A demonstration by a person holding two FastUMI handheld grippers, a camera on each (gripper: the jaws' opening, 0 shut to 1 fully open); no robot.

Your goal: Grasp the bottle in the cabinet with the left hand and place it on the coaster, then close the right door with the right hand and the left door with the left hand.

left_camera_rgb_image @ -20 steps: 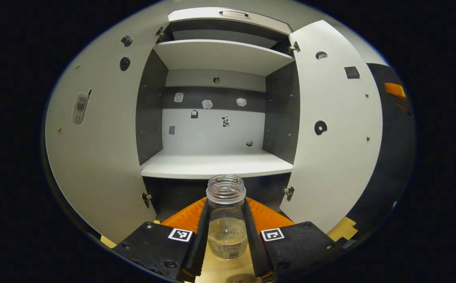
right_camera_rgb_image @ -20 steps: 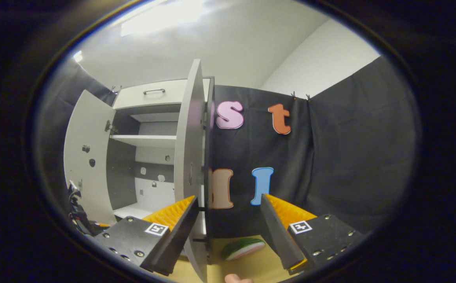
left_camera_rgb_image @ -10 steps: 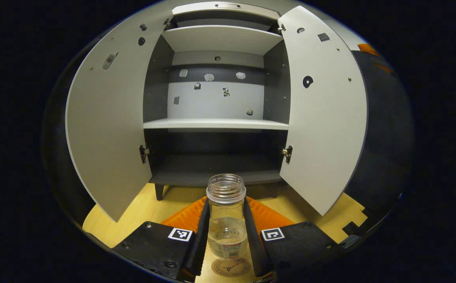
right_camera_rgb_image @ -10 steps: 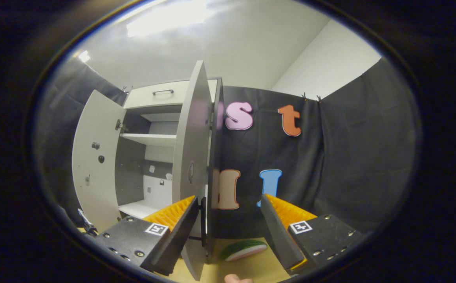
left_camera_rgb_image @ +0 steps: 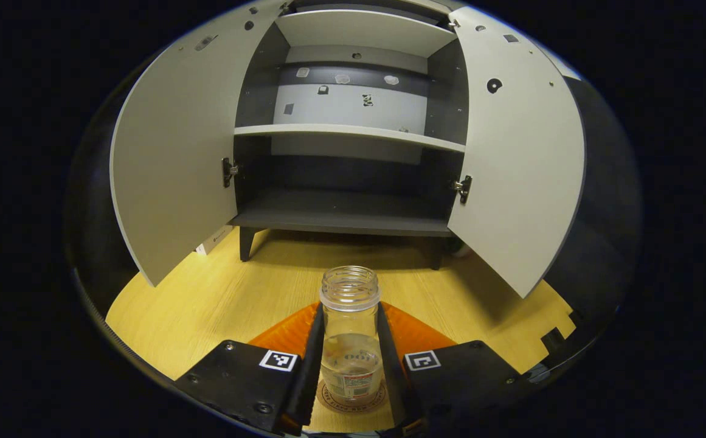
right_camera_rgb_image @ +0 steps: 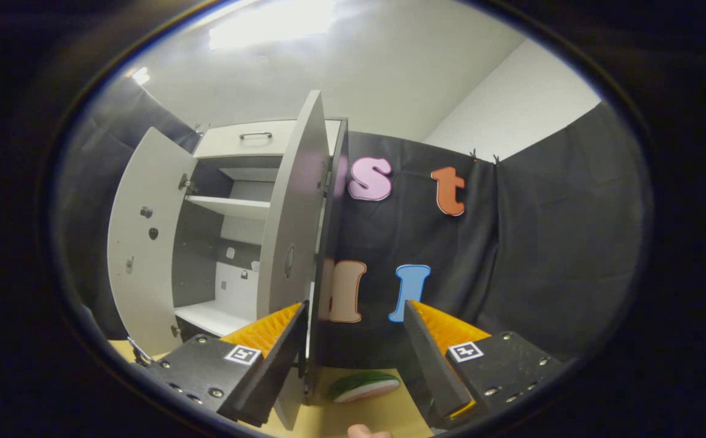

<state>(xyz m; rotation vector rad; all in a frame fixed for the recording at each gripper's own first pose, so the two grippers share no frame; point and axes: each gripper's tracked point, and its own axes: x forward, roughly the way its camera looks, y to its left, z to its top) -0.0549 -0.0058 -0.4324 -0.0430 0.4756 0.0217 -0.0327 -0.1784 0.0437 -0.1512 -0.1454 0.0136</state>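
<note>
The left claw point(left_camera_rgb_image: 350, 365) clamps a clear, capless plastic bottle point(left_camera_rgb_image: 351, 340) over the round printed coaster point(left_camera_rgb_image: 353, 401) on the yellow wooden table point(left_camera_rgb_image: 207, 304); contact is hidden. Beyond, the grey cabinet point(left_camera_rgb_image: 340, 213) has both doors swung out. The right claw point(right_camera_rgb_image: 353, 359) gapes wide beside the right door point(right_camera_rgb_image: 292, 243), near a green slice-shaped toy point(right_camera_rgb_image: 365, 386).
</note>
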